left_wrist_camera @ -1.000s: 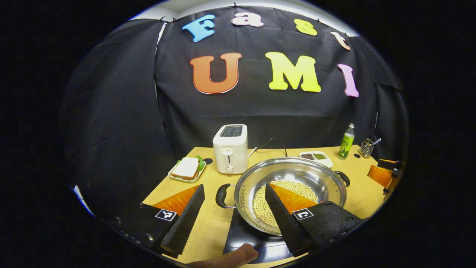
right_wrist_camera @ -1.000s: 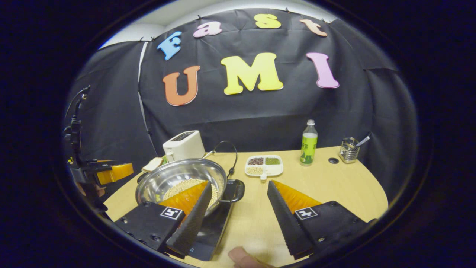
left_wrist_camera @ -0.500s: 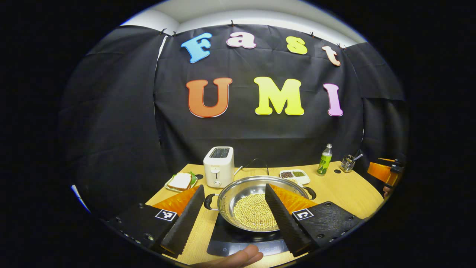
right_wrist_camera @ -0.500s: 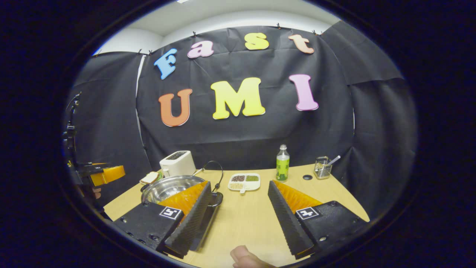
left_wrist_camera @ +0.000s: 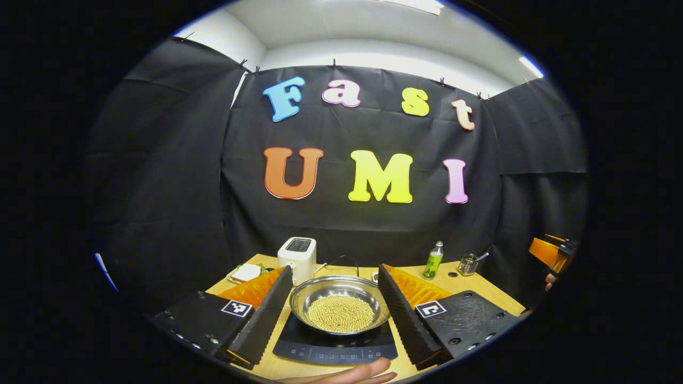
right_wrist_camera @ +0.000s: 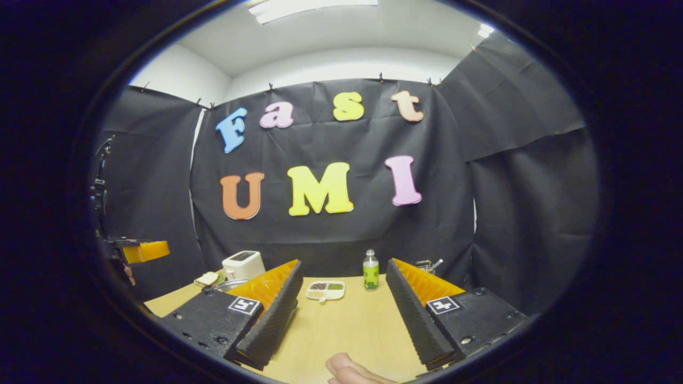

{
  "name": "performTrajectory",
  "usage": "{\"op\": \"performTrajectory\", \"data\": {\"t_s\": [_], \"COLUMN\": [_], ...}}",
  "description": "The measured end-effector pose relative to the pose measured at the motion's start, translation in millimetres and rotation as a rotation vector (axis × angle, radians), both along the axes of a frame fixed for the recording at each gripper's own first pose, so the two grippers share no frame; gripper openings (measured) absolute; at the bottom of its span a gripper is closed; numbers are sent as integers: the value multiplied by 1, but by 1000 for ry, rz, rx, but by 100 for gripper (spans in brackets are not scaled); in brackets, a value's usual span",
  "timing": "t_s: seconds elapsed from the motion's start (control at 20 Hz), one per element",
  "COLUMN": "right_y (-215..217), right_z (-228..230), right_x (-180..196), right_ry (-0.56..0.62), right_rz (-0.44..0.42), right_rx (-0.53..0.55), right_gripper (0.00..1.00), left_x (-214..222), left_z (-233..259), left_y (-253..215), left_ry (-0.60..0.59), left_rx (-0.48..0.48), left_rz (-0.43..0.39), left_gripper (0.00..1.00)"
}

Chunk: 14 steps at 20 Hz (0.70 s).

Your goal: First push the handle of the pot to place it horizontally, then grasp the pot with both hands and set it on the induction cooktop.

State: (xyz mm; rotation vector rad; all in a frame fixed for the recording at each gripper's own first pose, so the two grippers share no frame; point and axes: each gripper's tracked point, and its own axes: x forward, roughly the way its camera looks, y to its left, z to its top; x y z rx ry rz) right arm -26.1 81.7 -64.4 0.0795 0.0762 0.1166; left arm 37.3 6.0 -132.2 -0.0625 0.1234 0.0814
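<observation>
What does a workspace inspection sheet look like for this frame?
Surface: wooden table, bare at the near right.
Job's things: pot holding pale beans, sitting on the induction cooktop.
Clutter: toaster, sandwich plate, divided dish, green bottle, wire holder.
Grippers: left gripper open, holding nothing; right gripper open, holding nothing.
Cables: a dark cord loops behind the pot.
Surroundings: black cloth wall, white ceiling above.
</observation>
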Motion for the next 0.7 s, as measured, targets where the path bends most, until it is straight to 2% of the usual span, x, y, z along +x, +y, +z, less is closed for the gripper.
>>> {"op": "performTrajectory", "data": {"t_s": [0.05, 0.1, 0.15, 0.35, 0.55, 0.7], "right_y": [-4, -8, -15, -44, -63, -71], "right_z": [4, 7, 10, 13, 1, 12], "right_x": [-11, -19, -26, -43, -62, -74], "right_ry": [-7, -12, -13, 4, 41, 6], "right_rz": [-3, -7, -20, -76, -67, -53], "right_rx": [-7, -18, -28, -32, -10, -16], "right_gripper": [96, 96, 96, 96, 96, 96], "left_x": [-7, -14, -21, -48, -80, -89], "left_z": [6, 15, 22, 45, 41, 33], "left_y": [-8, -19, -28, -46, -69, -73], "left_ry": [-9, -32, -51, -111, -149, -125], "left_rx": [11, 15, 17, 5, -29, 40], "left_rz": [-9, -27, -39, -16, -47, -40], "left_gripper": [95, 84, 95, 95, 95, 95]}}
